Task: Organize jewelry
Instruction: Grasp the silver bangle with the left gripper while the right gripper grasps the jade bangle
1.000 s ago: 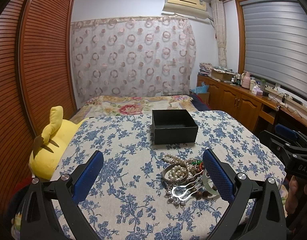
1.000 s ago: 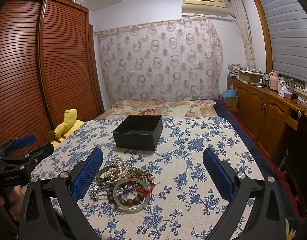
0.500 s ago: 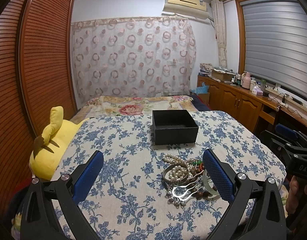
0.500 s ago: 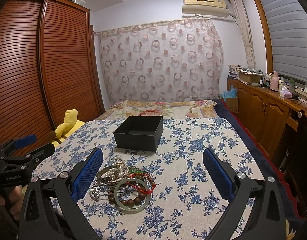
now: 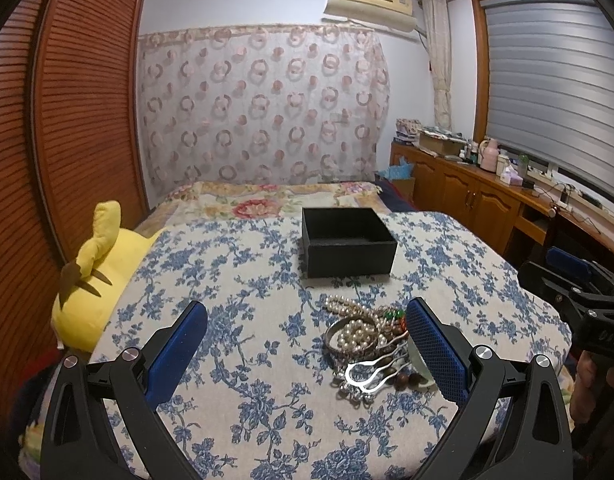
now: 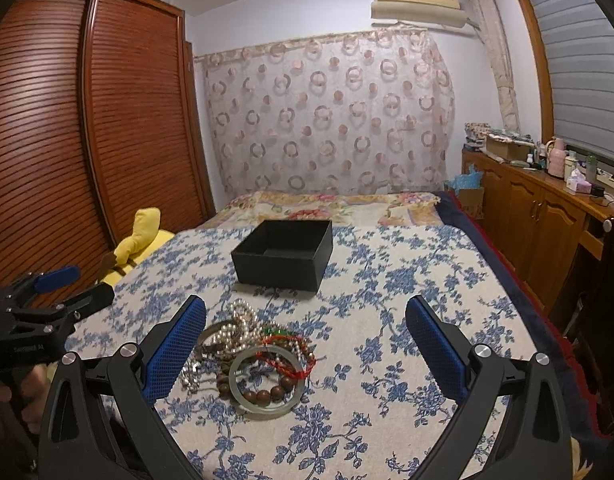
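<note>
An open black box [image 5: 347, 242] [image 6: 285, 254] stands on the blue-flowered bedspread. In front of it lies a pile of jewelry [image 5: 371, 344] [image 6: 251, 350]: pearl strands, a silver bangle, a silver hair clip [image 5: 371, 374], a pale jade bangle [image 6: 265, 384], brown beads and a red cord bracelet. My left gripper [image 5: 307, 354] is open above the spread, the pile just inside its right finger. My right gripper [image 6: 307, 354] is open too, the pile beside its left finger. Each gripper shows at the edge of the other's view.
A yellow plush toy [image 5: 95, 280] lies at the bed's left edge by the slatted wardrobe [image 6: 87, 140]. Wooden cabinets [image 6: 547, 220] with bottles run along the right wall. A floral quilt [image 5: 275, 200] covers the far end of the bed.
Both views have shifted very slightly; the box and jewelry pile lie as before, and both grippers stay open.
</note>
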Demonstrator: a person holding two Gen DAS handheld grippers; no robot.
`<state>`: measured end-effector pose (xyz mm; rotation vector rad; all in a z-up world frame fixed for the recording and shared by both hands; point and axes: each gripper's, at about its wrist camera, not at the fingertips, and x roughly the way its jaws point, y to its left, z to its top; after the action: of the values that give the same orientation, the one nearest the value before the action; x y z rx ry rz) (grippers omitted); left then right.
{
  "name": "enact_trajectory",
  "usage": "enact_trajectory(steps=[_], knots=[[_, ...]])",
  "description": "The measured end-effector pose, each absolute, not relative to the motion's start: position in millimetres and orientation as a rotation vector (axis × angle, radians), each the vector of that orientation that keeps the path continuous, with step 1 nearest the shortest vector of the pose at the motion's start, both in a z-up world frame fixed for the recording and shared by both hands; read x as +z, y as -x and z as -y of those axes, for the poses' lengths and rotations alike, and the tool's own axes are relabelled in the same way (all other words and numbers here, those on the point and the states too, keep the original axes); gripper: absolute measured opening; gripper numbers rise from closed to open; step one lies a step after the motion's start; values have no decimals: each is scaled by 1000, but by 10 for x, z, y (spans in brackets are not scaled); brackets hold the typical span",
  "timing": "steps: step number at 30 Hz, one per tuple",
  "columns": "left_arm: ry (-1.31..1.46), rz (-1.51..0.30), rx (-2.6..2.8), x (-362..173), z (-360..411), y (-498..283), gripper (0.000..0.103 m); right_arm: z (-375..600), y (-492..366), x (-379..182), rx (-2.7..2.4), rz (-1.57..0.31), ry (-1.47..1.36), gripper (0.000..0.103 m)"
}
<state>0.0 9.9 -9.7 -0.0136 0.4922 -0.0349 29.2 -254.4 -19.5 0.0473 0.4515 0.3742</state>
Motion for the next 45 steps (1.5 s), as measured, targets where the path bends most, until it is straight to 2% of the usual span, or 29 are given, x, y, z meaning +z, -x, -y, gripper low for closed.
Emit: enact_trajectory(steps=[8, 16, 19, 23, 32, 34, 40, 45], knots=[[19, -573, -68, -389, -181, -156, 96, 2400, -420, -541, 453, -552, -13, 92], [35, -635, -117, -642, -226, -259, 96, 2205, -608, -864, 530, -669, 26, 90], [51, -667, -143, -764, -252, -313, 96, 2151, -701, -992, 551, -724, 35, 80], [49, -701, -166, -867, -279, -388, 96, 2114, -815, -1147, 590, -797, 0, 80], [64, -754, -213, -945, -328, -524, 96, 1998, -865, -1190, 610, -829, 20, 80], [74, -762, -242, -946, -322, -557, 91, 1993, -881, -1197, 606, -828, 27, 75], [84, -804, -293, -963, -263, -716, 76, 2066, -865, -1135, 605, -792, 37, 75], [89, -843, -364, -957, -135, -930, 72, 2191, -850, -1014, 591, -750, 26, 75]])
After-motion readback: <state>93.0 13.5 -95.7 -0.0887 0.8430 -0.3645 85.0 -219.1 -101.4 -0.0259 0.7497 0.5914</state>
